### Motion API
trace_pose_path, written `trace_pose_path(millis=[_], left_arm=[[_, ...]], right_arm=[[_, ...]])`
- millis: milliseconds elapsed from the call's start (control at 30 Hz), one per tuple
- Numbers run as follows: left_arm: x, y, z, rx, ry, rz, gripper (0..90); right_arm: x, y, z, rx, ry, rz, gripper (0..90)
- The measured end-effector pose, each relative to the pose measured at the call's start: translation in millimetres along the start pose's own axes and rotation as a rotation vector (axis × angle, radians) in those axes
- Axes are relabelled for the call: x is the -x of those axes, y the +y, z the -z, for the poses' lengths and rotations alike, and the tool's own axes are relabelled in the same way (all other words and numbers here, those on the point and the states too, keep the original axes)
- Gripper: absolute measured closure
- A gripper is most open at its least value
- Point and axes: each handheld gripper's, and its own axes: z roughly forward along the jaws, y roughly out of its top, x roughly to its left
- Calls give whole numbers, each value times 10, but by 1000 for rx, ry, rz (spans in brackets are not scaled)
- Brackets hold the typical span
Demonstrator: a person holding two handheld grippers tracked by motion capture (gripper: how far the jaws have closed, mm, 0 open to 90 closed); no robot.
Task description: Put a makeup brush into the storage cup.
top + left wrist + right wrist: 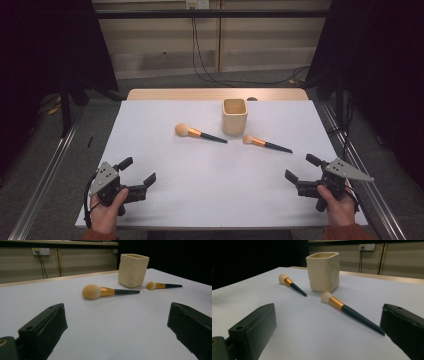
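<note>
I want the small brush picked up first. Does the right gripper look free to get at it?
Probably yes. The right gripper is open, and bare table lies between it and the small brush, whose handle points toward it. The cup stands behind the brush head, apart.

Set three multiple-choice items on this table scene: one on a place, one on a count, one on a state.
1. Where does the larger brush lie?
A. inside the cup
B. on the table, left of the cup
C. in the left tool

2. How many brushes are on the table?
A. one
B. two
C. four

3. How do the jaws of the right tool stand?
A. open, empty
B. shut on a brush
C. shut on the cup

Answers: 1 B, it lies flat left of the cup; 2 B, the larger one and the smaller brush; 3 A, the jaws stand apart around nothing.
</note>
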Motion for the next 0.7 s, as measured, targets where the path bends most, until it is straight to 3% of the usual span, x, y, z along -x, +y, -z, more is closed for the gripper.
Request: trace_pose_path(millis=[700], left_arm=[[-16,54,-76,-13,36,-2,26]], right_arm=[[-14,-6,6,-4,10,-6,3]])
